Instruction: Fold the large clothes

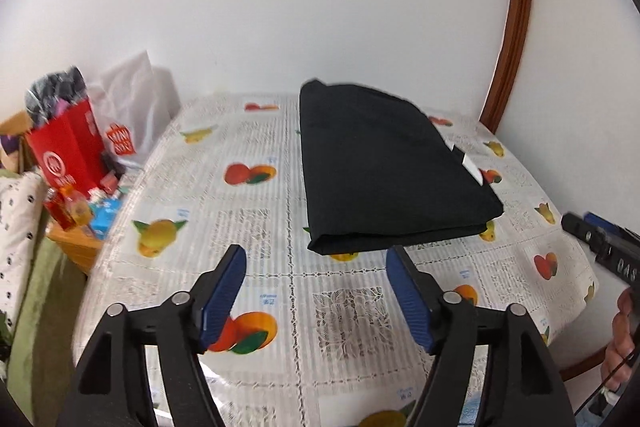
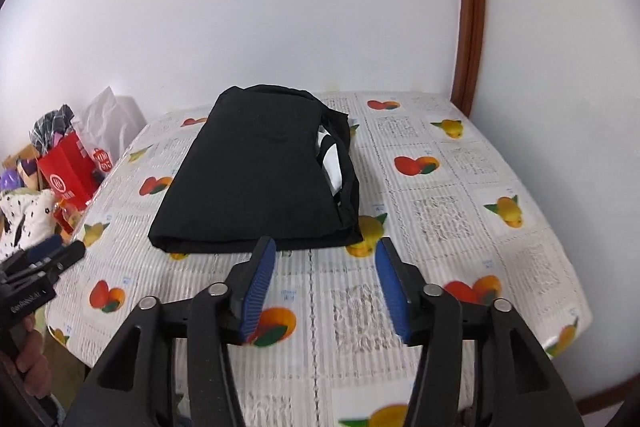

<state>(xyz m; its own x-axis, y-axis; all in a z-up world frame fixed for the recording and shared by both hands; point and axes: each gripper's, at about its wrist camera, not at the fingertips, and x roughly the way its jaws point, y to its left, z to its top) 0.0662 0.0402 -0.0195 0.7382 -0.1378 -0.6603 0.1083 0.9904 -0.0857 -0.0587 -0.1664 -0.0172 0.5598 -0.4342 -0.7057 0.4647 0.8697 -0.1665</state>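
A black garment lies folded into a thick rectangle on the table, with a bit of white showing at its right side. My left gripper hangs above the table just in front of the fold's near edge, open, with nothing between its blue pads. My right gripper is likewise open and empty, held above the near right corner of the garment. Each gripper shows at the edge of the other's view: the right gripper at the far right, the left gripper at the far left.
The table wears a white cloth with fruit prints and stands against a white wall. Left of it are a red paper bag, a white plastic bag and small clutter. A brown wooden frame runs up the wall at right. A hand holds the right gripper.
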